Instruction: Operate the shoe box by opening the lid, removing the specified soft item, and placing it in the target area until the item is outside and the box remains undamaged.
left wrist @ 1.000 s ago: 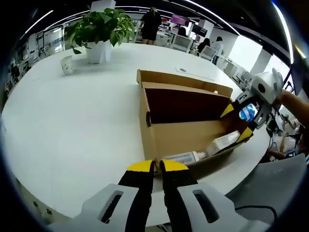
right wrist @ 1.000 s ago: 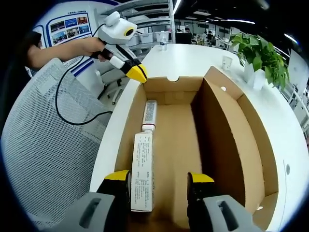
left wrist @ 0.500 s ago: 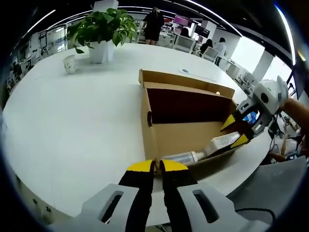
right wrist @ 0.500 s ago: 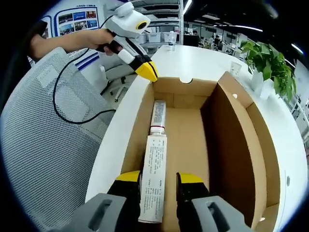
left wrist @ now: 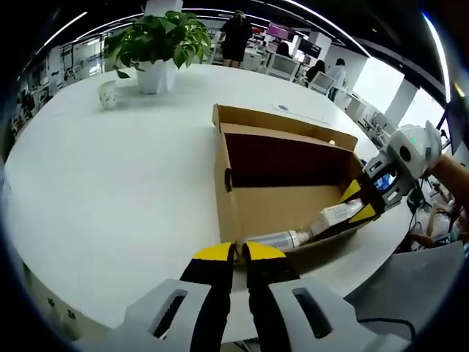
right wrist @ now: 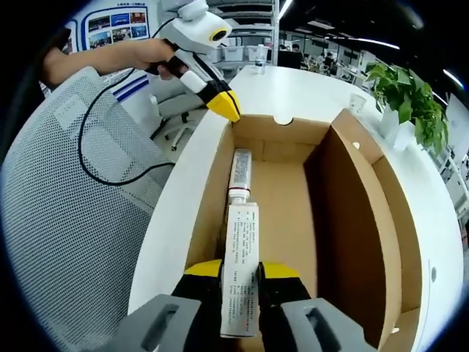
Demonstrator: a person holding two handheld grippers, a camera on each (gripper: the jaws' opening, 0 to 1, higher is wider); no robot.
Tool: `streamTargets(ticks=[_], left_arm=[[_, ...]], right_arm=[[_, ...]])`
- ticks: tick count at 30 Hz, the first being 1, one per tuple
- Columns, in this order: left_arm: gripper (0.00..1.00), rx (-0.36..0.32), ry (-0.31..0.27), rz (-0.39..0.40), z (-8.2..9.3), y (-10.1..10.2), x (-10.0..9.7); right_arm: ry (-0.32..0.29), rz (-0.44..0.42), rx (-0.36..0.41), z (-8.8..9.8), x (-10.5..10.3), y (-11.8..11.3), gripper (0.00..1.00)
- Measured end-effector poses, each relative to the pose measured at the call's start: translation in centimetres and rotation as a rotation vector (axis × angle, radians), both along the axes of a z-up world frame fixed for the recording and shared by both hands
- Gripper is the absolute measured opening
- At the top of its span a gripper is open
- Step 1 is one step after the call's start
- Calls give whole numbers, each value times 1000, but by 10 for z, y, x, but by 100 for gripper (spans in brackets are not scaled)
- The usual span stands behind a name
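An open cardboard shoe box (left wrist: 275,205) (right wrist: 293,213) sits near the white table's edge, its lid (right wrist: 392,220) folded back along the long side. Inside, against one wall, lies a white printed tube (right wrist: 240,249) (left wrist: 333,216) with a greyish far end (right wrist: 240,170). My right gripper (right wrist: 240,270) is shut on the tube's flat near end; it appears as yellow tips at the box's right end (left wrist: 363,204). My left gripper (left wrist: 239,252) is shut and empty, its tips just outside the box's corner (right wrist: 222,105).
A potted plant (left wrist: 154,40) (right wrist: 410,92) and a paper cup (left wrist: 108,95) (right wrist: 357,103) stand far across the table (left wrist: 110,183). A grey mesh chair (right wrist: 66,220) sits beside the table edge. A cable hangs from the left gripper. People stand at distant desks.
My right gripper came forward over the tube's near end and its jaws went from wide open to shut on it. The left gripper stayed shut by the box corner.
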State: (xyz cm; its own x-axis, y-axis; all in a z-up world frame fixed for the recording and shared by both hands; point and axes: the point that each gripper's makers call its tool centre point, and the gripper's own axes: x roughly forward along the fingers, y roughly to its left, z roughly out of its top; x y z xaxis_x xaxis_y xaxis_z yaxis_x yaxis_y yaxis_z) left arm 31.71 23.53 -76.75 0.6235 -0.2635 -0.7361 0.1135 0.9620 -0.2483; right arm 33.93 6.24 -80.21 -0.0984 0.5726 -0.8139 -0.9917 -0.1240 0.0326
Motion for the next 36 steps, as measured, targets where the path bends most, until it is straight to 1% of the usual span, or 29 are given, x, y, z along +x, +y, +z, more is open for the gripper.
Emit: streamTargets(ticks=[7, 11, 14, 23, 26, 30, 36], left_arm=[[4, 1, -1, 3, 0, 0, 0], [4, 1, 0, 5, 0, 0, 0], [4, -2, 2, 5, 0, 0, 0], [4, 2, 6, 7, 0, 1, 1], [4, 11, 9, 1, -1, 1, 1], [4, 14, 14, -3, -1, 1, 1], [4, 12, 20, -3, -2, 1, 2]], right_arm=[[-10, 1, -1, 2, 0, -1, 13], [-15, -5, 17, 10, 3, -1, 13], [-37, 4, 14, 15, 5, -2, 13], [-80, 24, 30, 36, 10, -6, 13], [-96, 6, 46, 46, 16, -8, 13], [-96, -3, 57, 56, 19, -11, 13], [-112, -18, 52, 76, 24, -17, 13]])
